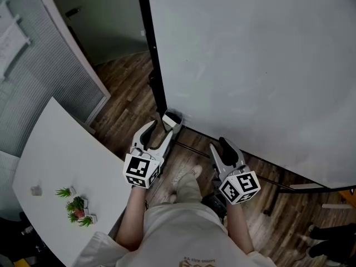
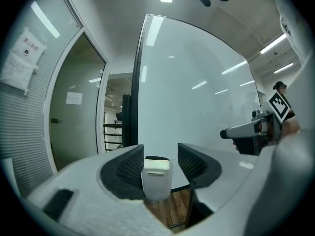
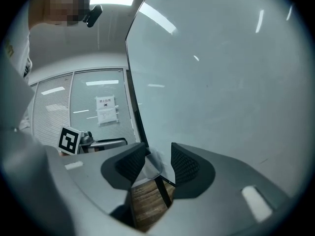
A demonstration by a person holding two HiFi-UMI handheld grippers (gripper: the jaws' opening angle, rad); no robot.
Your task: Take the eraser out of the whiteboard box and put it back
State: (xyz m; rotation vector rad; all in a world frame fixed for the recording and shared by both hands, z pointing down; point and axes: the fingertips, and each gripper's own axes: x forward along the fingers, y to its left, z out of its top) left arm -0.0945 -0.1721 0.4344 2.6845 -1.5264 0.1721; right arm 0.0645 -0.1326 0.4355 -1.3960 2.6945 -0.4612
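We record the left gripper (image 1: 161,128) and right gripper (image 1: 218,143) near the whiteboard box (image 1: 172,119), both with jaws spread, pinching nothing.

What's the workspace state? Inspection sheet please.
Surface: wood floor, whiteboard standing on it.
Job's things: white box at the whiteboard's lower corner; dark item at its top, likely the eraser.
Clutter: white table with small plants.
Grippers: left gripper open, box in line between its jaws, not gripped; right gripper open, empty.
Cables: nothing seen.
Surroundings: partition with blinds.
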